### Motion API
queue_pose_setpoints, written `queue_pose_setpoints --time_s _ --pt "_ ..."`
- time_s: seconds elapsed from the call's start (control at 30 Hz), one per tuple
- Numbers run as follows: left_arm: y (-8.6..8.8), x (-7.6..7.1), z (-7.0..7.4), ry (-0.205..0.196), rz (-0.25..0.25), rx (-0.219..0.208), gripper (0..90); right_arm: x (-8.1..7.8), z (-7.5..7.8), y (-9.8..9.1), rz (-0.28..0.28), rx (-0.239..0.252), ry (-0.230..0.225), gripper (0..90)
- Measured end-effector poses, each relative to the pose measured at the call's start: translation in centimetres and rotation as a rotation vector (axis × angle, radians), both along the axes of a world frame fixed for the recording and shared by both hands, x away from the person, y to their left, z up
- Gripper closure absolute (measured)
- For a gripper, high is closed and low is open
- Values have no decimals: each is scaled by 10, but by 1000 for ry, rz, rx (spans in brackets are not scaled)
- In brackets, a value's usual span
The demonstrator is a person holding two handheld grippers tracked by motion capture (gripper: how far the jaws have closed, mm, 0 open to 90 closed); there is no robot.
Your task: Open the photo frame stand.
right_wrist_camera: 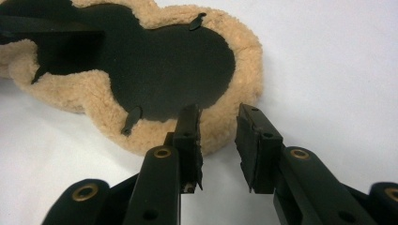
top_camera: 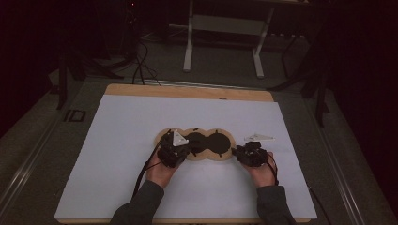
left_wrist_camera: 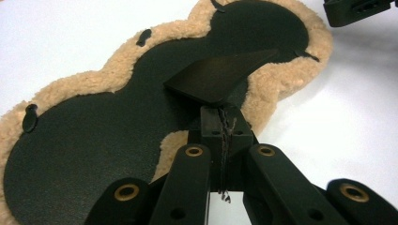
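One fleece-edged black pad [top_camera: 197,144], long axis left-right, lying flat on table.

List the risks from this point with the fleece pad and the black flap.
1. The left tool is shut on the thin black flap; pulling hard might tear it or drag the whole fleece pad across the white sheet.
2. The right tool stands open at the pad's edge, not gripping, so the pad may slide when the flap is lifted.
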State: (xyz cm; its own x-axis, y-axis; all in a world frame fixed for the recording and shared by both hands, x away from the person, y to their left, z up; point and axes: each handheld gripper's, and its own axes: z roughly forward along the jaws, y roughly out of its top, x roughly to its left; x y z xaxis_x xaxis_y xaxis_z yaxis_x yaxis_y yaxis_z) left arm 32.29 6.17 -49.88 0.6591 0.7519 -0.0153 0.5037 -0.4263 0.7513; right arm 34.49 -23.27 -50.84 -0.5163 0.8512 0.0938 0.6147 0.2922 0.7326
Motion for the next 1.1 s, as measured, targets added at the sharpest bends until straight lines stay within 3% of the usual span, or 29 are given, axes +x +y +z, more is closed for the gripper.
queue_pose_setpoints --time_s 0.17,0.2,0.33,0.37,0.47,0.57,0.8,1.1 --pt "2 3 0 20 -5 -2 873 0 0 0 2 0 -1 697" --pt "2 3 0 24 -13 -2 818 0 0 0 3 1 -1 697" --pt "0 3 0 17 -27 16 732 0 0 0 3 0 0 695" --pt "-1 3 -1 18 -35 20 664 0 0 0 3 1 0 695" --pt "-7 2 -1 -13 -58 82 599 0 1 0 5 1 -1 694" --pt "-10 3 0 -24 -55 95 561 0 0 0 5 2 0 693" --pt "-13 11 4 -39 -36 103 525 0 1 -1 2 7 -4 691" --pt "-24 23 2 -57 -89 155 524 0 1 -2 -1 9 -3 689"
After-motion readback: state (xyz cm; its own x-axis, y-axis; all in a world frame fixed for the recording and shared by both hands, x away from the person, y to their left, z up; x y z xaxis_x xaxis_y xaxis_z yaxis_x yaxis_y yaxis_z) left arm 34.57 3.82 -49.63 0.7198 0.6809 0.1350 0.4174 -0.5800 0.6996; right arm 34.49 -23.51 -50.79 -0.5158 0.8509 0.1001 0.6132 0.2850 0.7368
